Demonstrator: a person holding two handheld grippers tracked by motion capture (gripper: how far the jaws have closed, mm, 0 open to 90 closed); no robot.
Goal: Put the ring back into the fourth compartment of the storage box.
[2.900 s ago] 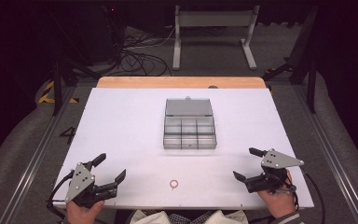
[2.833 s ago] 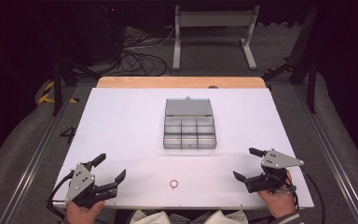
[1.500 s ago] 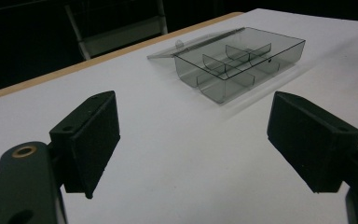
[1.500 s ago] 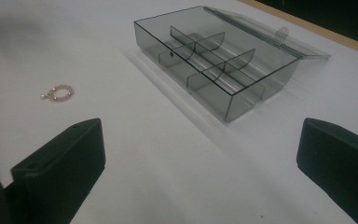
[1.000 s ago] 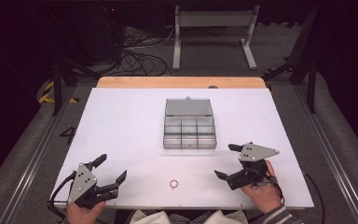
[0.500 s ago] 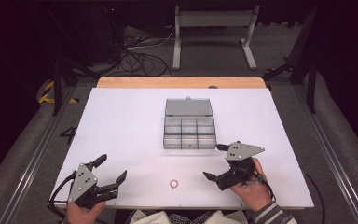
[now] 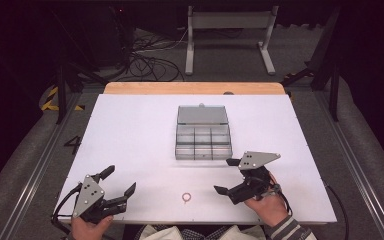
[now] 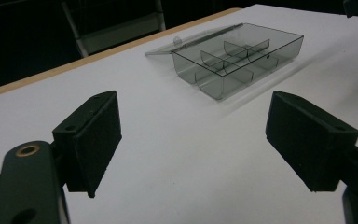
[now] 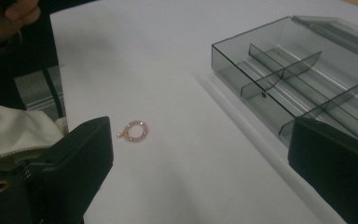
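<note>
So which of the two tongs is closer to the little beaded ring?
The right tongs, held just right of the ring; the left tongs sit farther off, near the table's left corner.

High view looks down from above the near edge; both gripper views sit low — sharing the compartment box (image 7: 202,134).

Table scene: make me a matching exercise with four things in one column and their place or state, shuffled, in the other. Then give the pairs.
Things:
1. ring
2. box
3. left tool
4. right tool

Places or states:
A. lid open, in the middle of the table, compartments empty
B. open, near the table's front left corner
C. lying on the table near its front edge, between the two tools
D. open, just in front of the box's right corner

Pairs: 1-C, 2-A, 3-B, 4-D
</note>
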